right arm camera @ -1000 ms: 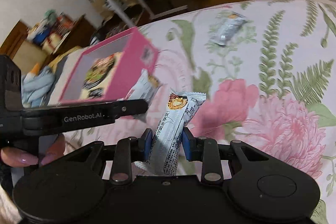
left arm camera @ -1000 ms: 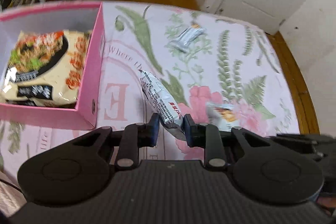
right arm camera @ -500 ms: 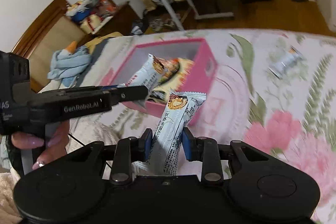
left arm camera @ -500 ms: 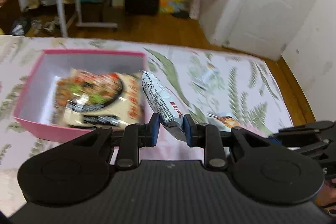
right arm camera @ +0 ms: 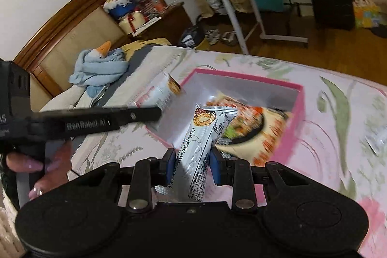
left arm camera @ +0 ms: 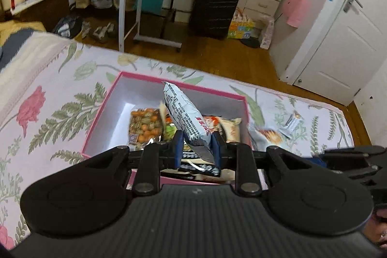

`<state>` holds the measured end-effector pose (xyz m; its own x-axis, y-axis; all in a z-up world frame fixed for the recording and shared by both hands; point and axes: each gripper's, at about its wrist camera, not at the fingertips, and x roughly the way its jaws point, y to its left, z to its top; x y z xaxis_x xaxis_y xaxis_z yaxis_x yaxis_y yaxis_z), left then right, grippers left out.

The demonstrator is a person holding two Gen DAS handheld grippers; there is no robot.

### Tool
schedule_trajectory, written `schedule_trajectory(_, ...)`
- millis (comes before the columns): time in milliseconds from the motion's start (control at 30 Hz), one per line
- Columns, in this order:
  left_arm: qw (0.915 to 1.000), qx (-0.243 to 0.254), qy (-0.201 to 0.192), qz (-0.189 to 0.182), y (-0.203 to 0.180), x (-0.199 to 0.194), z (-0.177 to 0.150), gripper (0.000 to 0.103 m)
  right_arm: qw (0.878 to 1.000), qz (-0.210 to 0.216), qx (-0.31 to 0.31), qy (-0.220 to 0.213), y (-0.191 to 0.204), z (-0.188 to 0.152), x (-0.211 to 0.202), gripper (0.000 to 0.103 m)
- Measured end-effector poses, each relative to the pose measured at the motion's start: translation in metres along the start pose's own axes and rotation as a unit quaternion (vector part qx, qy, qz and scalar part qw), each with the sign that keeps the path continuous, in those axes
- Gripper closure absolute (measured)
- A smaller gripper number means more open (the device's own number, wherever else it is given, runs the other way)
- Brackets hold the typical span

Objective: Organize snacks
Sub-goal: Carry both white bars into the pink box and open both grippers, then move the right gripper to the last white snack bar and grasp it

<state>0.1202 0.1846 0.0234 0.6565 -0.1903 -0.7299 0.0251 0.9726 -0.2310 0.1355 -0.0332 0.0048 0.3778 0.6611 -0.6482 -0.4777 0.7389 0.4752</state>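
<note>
Left wrist view: the left gripper [left arm camera: 196, 149] is clamped on a silver snack packet [left arm camera: 186, 119] that sticks up toward 12 o'clock over the pink box [left arm camera: 101, 113]. Noodle and orange snack bags lie inside; the box floor is bare at 11 o'clock. One loose wrapper [left arm camera: 289, 123] lies at 2 o'clock, past the box's right wall. Right wrist view: the right gripper [right arm camera: 190, 167] is clamped on a silver bar [right arm camera: 202, 144] just short of the box's near rim [right arm camera: 159, 137].

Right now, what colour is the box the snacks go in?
Pink outside, white inside; the box shows best in the left wrist view.
</note>
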Motion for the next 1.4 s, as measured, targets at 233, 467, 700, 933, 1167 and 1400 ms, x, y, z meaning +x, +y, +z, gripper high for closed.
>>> schedule_trajectory(233,0.9994,-0.004,0.018,0.029,0.034,0.034,-0.004,0.079,0.999,-0.005,0.044,0.029,-0.015,0.024,0.079,0.068)
schedule_trajectory(467,0.9978,-0.005,0.056,0.036,0.068,0.073,-0.009,0.079,0.997,-0.008,0.06,0.049,-0.019,0.033,0.13,0.068)
schedule_trajectory(700,0.9954,-0.027,0.091,0.013,0.09,0.1,-0.012,0.077,0.997,-0.002,0.054,0.063,-0.016,0.036,0.154,0.067)
schedule_trajectory(933,0.9942,-0.029,0.099,0.027,0.086,0.097,-0.008,0.057,0.996,0.016,0.068,0.056,-0.022,0.041,0.142,0.064)
schedule_trajectory(1167,0.9962,0.008,0.086,0.012,0.054,0.068,0.0,0.054,0.998,0.004,0.062,0.014,-0.027,0.039,0.064,0.064)
schedule_trajectory(1400,0.9938,0.041,0.092,-0.047,-0.001,0.051,0.013,0.053,0.997,-0.053,0.054,-0.026,-0.057,0.028,-0.019,0.062)
